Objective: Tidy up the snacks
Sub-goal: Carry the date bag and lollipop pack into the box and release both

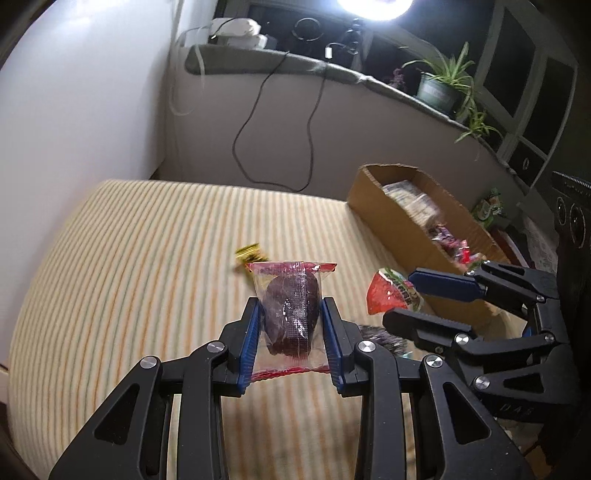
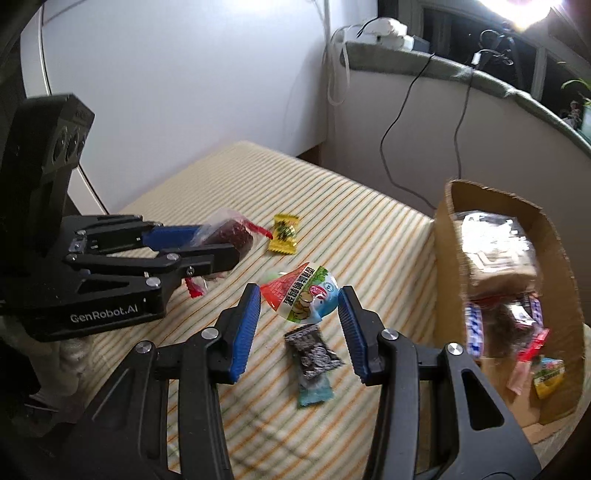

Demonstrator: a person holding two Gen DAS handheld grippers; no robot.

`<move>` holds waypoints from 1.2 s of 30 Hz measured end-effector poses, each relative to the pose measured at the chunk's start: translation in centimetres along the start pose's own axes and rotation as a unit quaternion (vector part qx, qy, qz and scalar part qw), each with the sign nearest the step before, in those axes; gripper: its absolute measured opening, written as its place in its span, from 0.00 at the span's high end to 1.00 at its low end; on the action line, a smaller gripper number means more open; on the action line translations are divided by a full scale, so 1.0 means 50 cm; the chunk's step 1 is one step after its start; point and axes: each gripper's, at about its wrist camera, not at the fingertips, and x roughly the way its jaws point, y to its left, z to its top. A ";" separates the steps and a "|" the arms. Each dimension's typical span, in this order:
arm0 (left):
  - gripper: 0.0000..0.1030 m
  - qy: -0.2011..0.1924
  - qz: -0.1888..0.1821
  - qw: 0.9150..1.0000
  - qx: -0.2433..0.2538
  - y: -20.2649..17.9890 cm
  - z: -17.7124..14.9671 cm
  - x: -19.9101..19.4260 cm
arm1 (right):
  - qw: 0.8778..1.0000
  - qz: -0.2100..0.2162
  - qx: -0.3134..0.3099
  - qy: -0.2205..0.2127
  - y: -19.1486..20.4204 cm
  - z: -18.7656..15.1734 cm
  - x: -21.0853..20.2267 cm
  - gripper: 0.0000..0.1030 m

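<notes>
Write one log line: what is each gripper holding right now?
left gripper: shut on dark red snack packet | right gripper: shut on red-and-blue snack packet | cardboard box: partly filled | yellow candy: on bed

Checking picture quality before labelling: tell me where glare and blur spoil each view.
Left wrist view: lamp glare whites out the top edge; yellow candy smeared. Right wrist view: glare in the top right corner; box contents blurred.

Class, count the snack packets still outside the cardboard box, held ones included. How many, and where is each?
4. Clear dark-filled packet in the left gripper; red-and-blue packet in the right gripper; yellow packet and black-patterned packet lying on the striped cover. The grippers may hide others.
</notes>
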 end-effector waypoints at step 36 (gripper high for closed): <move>0.70 0.011 -0.086 0.990 0.109 -0.353 0.076 0.124 | 0.986 -0.110 0.126 -0.024 -0.397 -0.076 -0.147 0.56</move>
